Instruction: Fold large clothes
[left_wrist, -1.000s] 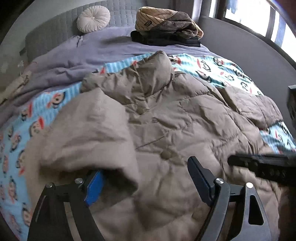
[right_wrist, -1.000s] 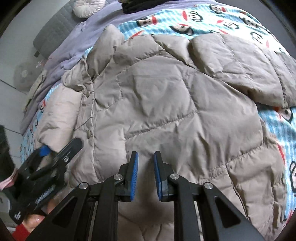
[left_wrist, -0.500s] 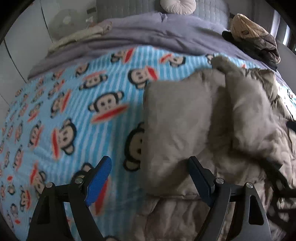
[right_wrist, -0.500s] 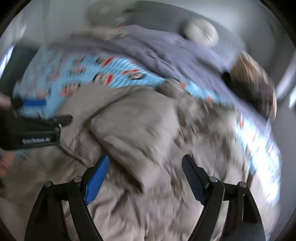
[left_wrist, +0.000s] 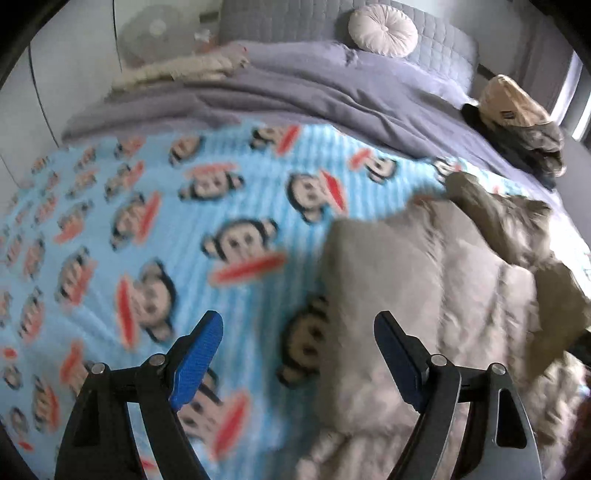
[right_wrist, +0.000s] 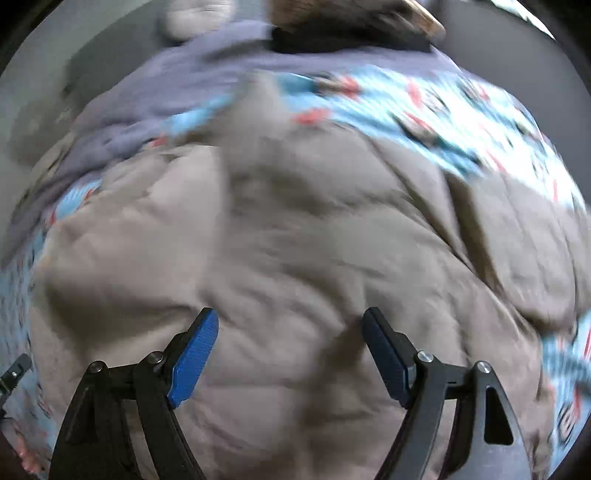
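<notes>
Two grippers hang over a bed, both with jaws apart and nothing between the pads. At nine o'clock in the left wrist view, the left gripper (left_wrist: 297, 363) points down at the monkey-print blanket (left_wrist: 155, 221), at the edge of the beige puffer jacket (left_wrist: 424, 288) spread from three to five o'clock, likely placed to reach that edge for a fold. The right gripper (right_wrist: 290, 356) hovers over the jacket's quilted middle, its jaws wide and gripping nothing, probably free to pick a new hold. A stack of clothes (left_wrist: 517, 122) lies at two o'clock, well apart.
</notes>
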